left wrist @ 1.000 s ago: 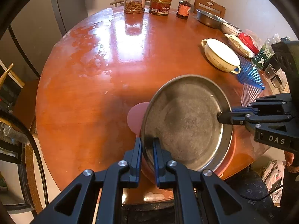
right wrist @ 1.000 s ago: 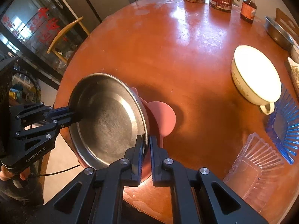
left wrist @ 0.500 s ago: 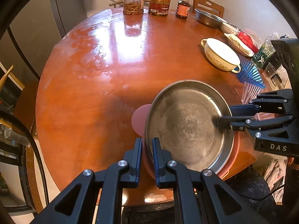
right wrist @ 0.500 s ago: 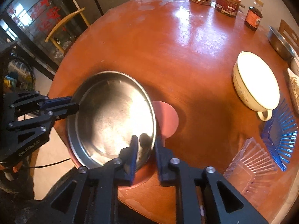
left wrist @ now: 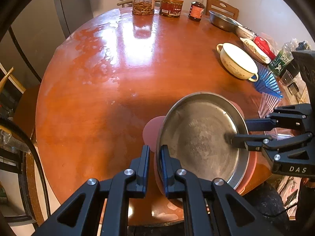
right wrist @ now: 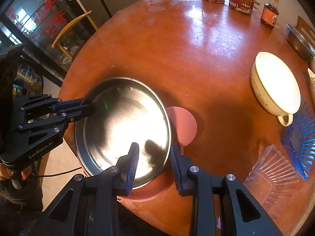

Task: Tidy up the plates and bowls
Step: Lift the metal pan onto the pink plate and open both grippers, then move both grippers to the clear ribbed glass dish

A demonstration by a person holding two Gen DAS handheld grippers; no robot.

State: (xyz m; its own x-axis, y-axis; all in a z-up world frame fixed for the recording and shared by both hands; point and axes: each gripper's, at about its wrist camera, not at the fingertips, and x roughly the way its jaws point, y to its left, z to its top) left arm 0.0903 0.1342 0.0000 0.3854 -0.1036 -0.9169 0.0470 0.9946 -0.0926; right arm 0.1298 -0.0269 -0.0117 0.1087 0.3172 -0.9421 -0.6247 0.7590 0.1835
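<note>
From the left wrist: the left gripper point(left wrist: 155, 157) is pinching the near rim of the steel pan point(left wrist: 200, 137), which sits on a pink plate point(left wrist: 152, 129) at the table point(left wrist: 98, 98) edge.

From the right wrist: the right gripper point(right wrist: 154, 157) is opening, its pads straddling the pan's rim without pressing.

Home dining rm: round table point(left wrist: 118, 74), fridge point(left wrist: 65, 9), chairs point(right wrist: 72, 27).

Both my grippers are matte black linkage frames with round silver screws at the pivots. Left gripper point(left wrist: 154, 163): blue pads inside the jaws, white "GenRobot.AI" print on its body. Right gripper point(right wrist: 155, 157): ribbed blue pads, white "DAS" lettering, thin black cable trailing below.
</note>
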